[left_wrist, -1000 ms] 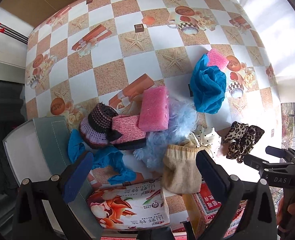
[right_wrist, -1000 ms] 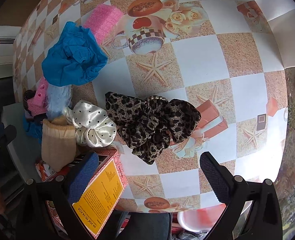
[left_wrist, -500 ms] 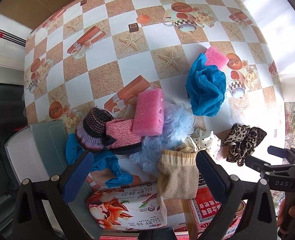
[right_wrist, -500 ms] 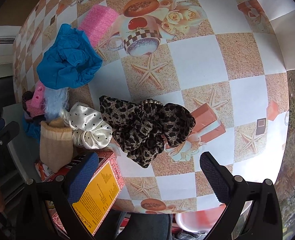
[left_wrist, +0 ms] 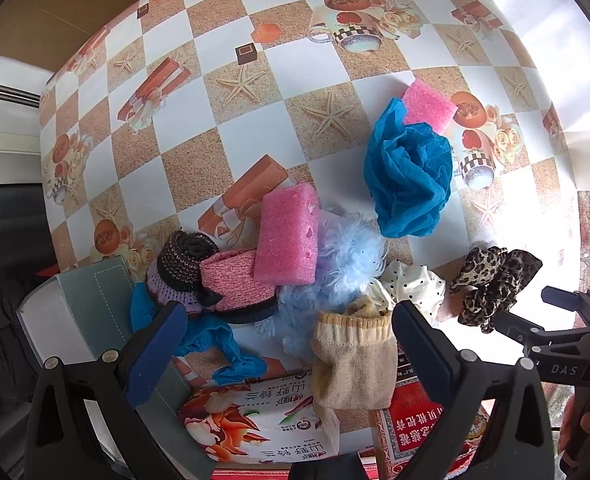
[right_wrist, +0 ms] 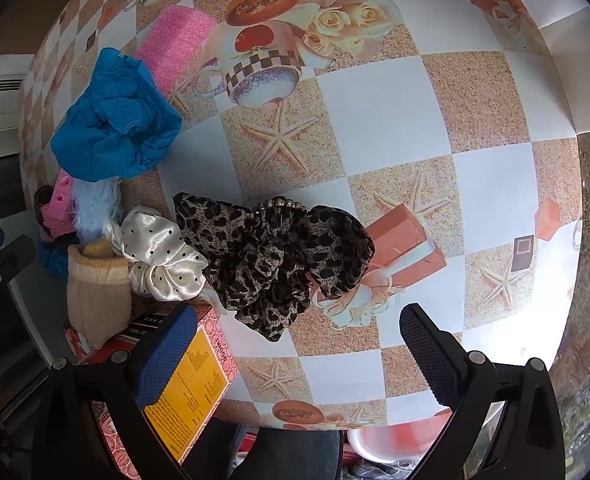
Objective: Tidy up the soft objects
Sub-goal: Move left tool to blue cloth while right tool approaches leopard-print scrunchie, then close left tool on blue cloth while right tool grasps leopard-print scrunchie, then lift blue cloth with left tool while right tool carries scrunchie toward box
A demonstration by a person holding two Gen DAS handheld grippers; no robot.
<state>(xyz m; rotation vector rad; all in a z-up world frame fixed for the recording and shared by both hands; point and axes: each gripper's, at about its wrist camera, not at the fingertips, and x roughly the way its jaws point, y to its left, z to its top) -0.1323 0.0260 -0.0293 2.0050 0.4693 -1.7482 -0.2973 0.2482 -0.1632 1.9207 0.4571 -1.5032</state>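
Note:
Soft items lie in a heap on a patterned tablecloth [left_wrist: 255, 128]. My left gripper [left_wrist: 287, 344] is open and empty above a beige sock [left_wrist: 355, 360], a fluffy light-blue piece [left_wrist: 343, 256], a pink sponge [left_wrist: 289, 234], a pink knit piece [left_wrist: 235, 280] and a dark knit hat [left_wrist: 183, 260]. My right gripper [right_wrist: 295, 348] is open and empty just in front of a leopard-print scrunchie [right_wrist: 275, 256]; it also shows in the left wrist view [left_wrist: 495, 284]. A white dotted scrunchie [right_wrist: 159, 256] lies to its left. A blue cloth [right_wrist: 115, 128] partly covers a second pink sponge [right_wrist: 175, 40].
A printed tissue pack [left_wrist: 255, 416] and a red box [left_wrist: 415, 432] lie at the near edge. A yellow-labelled box [right_wrist: 191, 384] sits under my right gripper's left finger. A grey box [left_wrist: 87, 308] stands at the left. A blue glove [left_wrist: 215, 340] lies by the hat.
Both grippers have drawn back a little, so the objects sit slightly farther up in each view. Nothing was gripped or moved.

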